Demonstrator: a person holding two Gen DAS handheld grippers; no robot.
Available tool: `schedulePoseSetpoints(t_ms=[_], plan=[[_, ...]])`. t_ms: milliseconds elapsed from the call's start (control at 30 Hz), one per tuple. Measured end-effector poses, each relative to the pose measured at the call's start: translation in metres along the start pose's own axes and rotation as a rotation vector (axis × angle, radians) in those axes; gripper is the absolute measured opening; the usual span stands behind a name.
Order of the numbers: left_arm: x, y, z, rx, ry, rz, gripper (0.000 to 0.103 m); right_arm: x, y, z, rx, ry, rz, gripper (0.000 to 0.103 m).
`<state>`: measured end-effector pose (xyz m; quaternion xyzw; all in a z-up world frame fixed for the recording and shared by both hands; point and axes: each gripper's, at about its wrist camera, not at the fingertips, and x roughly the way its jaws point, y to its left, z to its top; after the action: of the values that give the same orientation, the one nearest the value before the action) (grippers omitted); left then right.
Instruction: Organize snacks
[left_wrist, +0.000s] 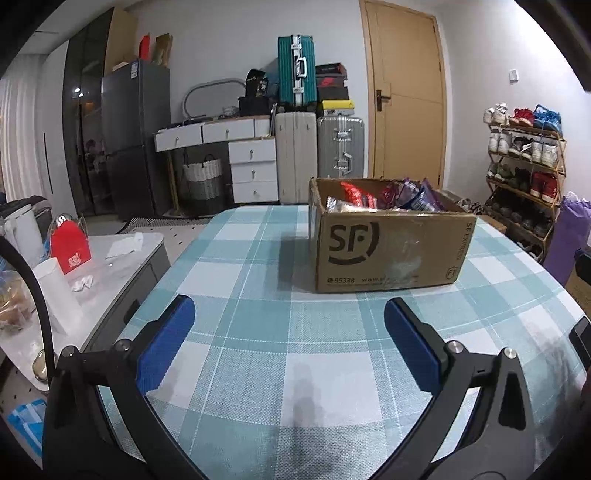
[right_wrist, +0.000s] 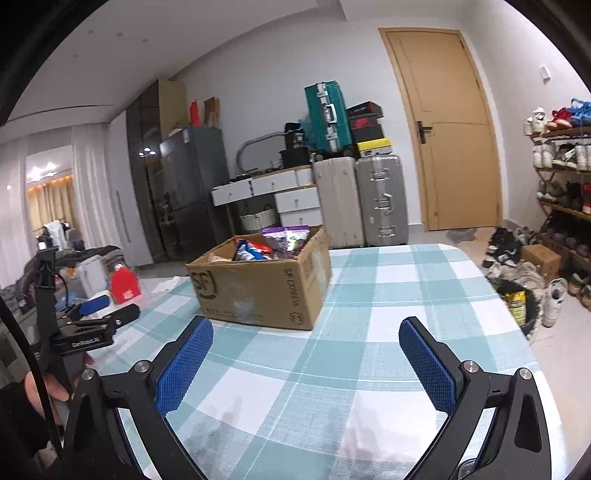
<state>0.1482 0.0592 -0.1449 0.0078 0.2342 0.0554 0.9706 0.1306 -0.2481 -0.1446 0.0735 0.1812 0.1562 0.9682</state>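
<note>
Just above the tablecloth, left gripper and right gripper hover level, wide apart, empty.

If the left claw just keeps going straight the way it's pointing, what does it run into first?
Most likely the cardboard box of snack packets. The left claw is open and empty above bare checked tablecloth, with the box ahead and slightly right. How far is hard to judge.

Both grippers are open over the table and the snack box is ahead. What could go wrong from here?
1. The brown cardboard box is crammed with foil snack packets, so pulling one could drag out its neighbours.
2. It sits loose on the teal checked tablecloth and may slide if nudged.
3. The left gripper and right gripper could collide reaching in together.
</note>
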Motion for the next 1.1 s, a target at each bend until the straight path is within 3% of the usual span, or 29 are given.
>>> schedulePoseSetpoints(t_ms=[167,433,900,1100], plan=[[-0.003,0.003,-0.002,-0.018,-0.024,-0.006,0.102,-0.002,0.006,-0.002,-0.029,-0.021,-0.064,0.103],[-0.010,-0.004,-0.003,0.014,-0.059,-0.010,0.102,-0.001,0.011,-0.003,-0.058,-0.017,-0.061,0.103],[-0.009,-0.004,-0.005,0.008,-0.063,0.003,0.102,-0.002,-0.004,-0.002,0.023,-0.022,-0.060,0.103],[-0.010,-0.003,-0.005,0.005,-0.062,-0.003,0.102,-0.004,-0.002,-0.003,0.003,-0.023,-0.062,0.103]])
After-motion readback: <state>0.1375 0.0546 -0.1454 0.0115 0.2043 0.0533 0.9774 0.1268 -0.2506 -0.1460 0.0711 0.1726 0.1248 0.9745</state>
